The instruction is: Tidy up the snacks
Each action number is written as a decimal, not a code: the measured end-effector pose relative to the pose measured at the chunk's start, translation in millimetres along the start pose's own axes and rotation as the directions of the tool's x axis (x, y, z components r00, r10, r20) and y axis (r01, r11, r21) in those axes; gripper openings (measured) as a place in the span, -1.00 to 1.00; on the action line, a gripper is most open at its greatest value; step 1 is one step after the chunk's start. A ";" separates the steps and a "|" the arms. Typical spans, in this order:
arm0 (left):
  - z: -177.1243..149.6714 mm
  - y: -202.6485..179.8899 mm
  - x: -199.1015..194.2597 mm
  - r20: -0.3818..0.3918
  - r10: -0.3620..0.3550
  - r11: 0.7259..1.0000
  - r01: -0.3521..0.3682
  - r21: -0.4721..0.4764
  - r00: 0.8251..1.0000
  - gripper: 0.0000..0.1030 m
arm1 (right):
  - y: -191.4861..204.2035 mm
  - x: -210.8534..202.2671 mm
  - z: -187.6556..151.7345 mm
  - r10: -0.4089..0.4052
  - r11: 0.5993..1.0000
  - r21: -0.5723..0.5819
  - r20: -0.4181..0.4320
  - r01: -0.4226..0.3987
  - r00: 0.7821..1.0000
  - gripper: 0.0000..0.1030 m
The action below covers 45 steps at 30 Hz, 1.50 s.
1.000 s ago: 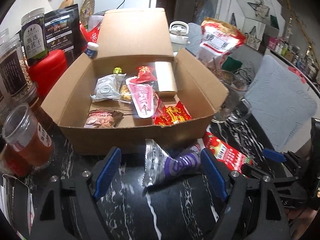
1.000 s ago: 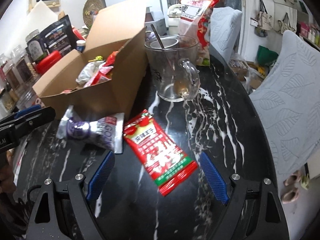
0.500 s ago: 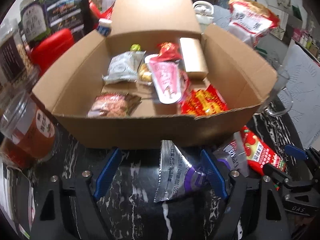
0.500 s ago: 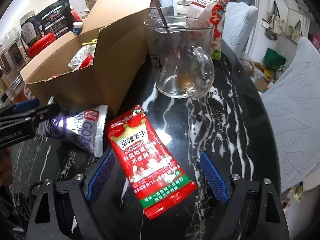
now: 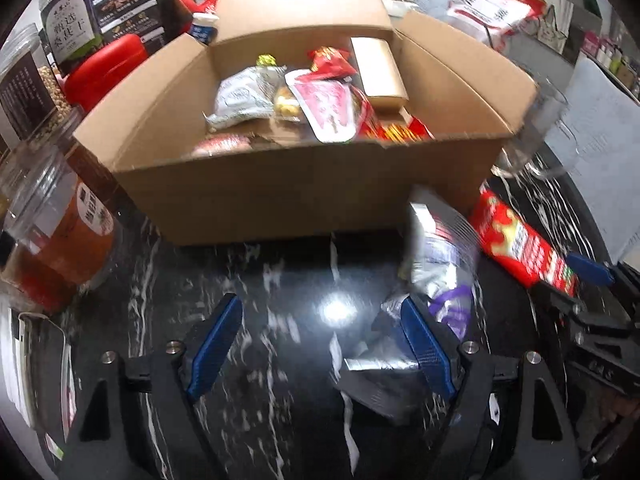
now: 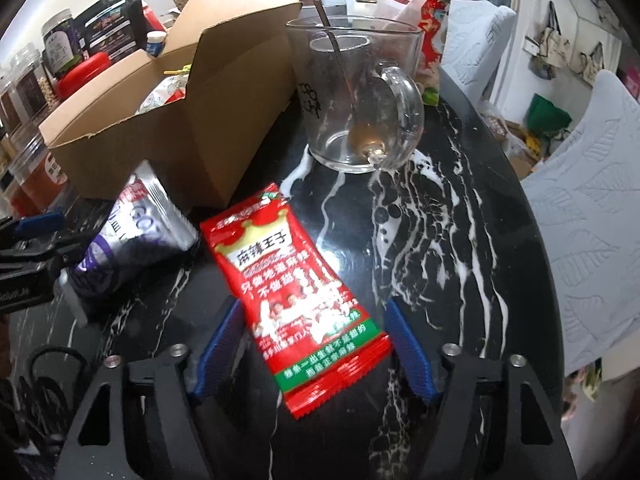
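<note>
An open cardboard box [image 5: 304,188] holds several snack packets; it also shows in the right wrist view [image 6: 192,120]. A silver and purple packet [image 5: 440,256] lies on the black marble table in front of the box, against my left gripper's right finger [image 5: 426,354]; it also shows in the right wrist view [image 6: 132,236]. My left gripper [image 5: 320,348] is open, low over the table. A red and green packet [image 6: 296,300] lies with its near end between the fingers of my open right gripper [image 6: 316,352]; it also shows in the left wrist view [image 5: 524,240].
A glass mug [image 6: 356,96] with a spoon stands right of the box. Jars [image 5: 52,216], a red container [image 5: 104,68] and dark pouches [image 5: 132,4] crowd the left. A large red and white snack bag [image 6: 416,4] stands behind the mug. A pale cushion [image 6: 584,208] lies beyond the table's right edge.
My left gripper dropped lower and shifted left, so the silver packet now sits at its right finger. My right gripper moved forward, bringing the red packet between its fingers.
</note>
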<state>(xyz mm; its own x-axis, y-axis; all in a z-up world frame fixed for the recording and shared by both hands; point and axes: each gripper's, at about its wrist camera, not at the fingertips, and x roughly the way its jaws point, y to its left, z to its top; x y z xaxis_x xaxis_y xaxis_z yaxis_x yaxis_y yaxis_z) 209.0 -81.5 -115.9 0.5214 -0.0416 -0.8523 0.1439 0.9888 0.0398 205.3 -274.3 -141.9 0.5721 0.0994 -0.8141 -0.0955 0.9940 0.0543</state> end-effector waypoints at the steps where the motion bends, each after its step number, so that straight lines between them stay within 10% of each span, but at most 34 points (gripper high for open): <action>1: -2.4 -0.8 -1.3 0.001 -0.004 1.000 0.004 0.002 1.000 0.59 | 0.2 -2.3 -2.4 0.003 1.000 0.003 0.005 -0.003 1.000 0.20; 31: -3.4 -22.5 -51.0 0.116 -0.273 0.961 0.263 0.089 0.955 0.59 | 15.4 -36.7 -50.2 -0.021 0.996 0.089 -0.021 0.023 1.000 0.15; 45: 12.2 -54.5 -1.0 -0.082 -0.311 0.892 0.321 0.318 0.947 0.59 | 3.9 -36.8 -46.8 0.006 0.993 0.121 -0.027 -0.003 1.000 0.16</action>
<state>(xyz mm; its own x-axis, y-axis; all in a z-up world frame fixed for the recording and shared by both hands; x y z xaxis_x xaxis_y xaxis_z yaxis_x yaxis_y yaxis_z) 210.9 -137.1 -110.9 0.3797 -0.3354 -0.8622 0.5634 0.8230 -0.0720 145.7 -276.3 -138.8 0.5497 0.1039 -0.8289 0.0026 0.9920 0.1261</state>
